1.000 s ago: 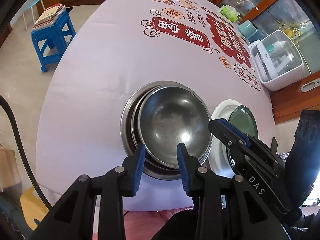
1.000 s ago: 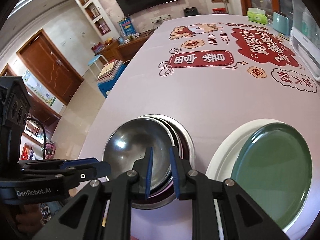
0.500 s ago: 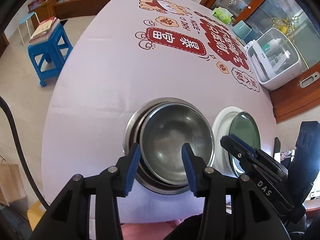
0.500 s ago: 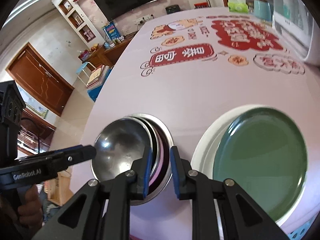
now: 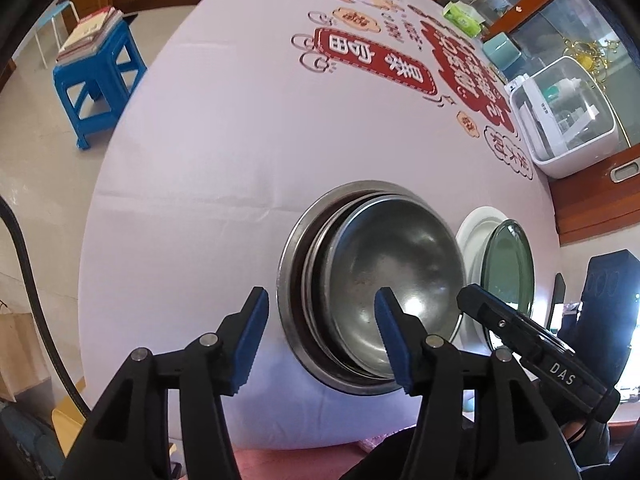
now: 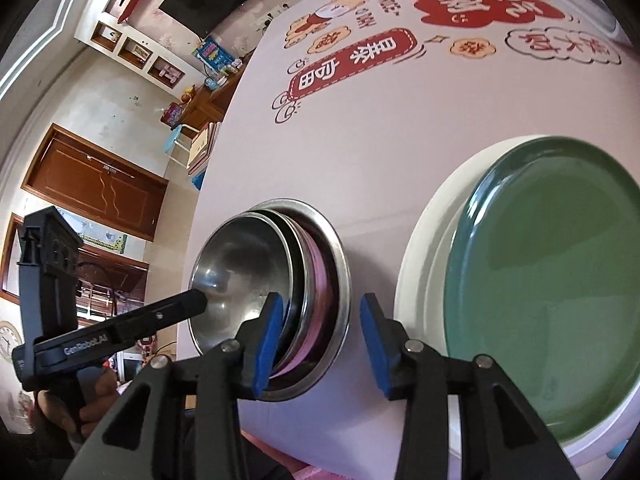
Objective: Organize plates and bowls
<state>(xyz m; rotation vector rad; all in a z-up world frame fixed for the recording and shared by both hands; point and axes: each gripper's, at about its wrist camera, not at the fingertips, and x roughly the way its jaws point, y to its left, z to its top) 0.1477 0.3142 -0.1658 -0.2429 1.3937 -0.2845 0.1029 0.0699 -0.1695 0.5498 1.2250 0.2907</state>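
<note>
A stack of nested steel bowls [image 5: 400,264] sits near the table's front edge, with a pink bowl [image 6: 320,276] showing between the steel ones. To its right a green plate [image 6: 552,280] lies on a larger white plate [image 6: 420,264]. My left gripper [image 5: 320,340] straddles the stack's near-left rim. Its jaws are opening and the pads are off the metal. My right gripper [image 6: 320,344] straddles the stack's right rim, jaws also opening, pads clear of it. In each wrist view the other gripper's body reaches in over the stack.
The round table [image 5: 240,140] wears a pale cloth with red print. Off its left side stands a blue stool [image 5: 96,80] with books. At the far right stand a white lidded box [image 5: 560,120], a teal container [image 5: 502,52] and a green tissue pack [image 5: 464,16].
Both grippers' jaws have spread apart, and the right one was nearly closed at the stack's rim before. Both have sunk closer to the bowls, and the right view has rolled.
</note>
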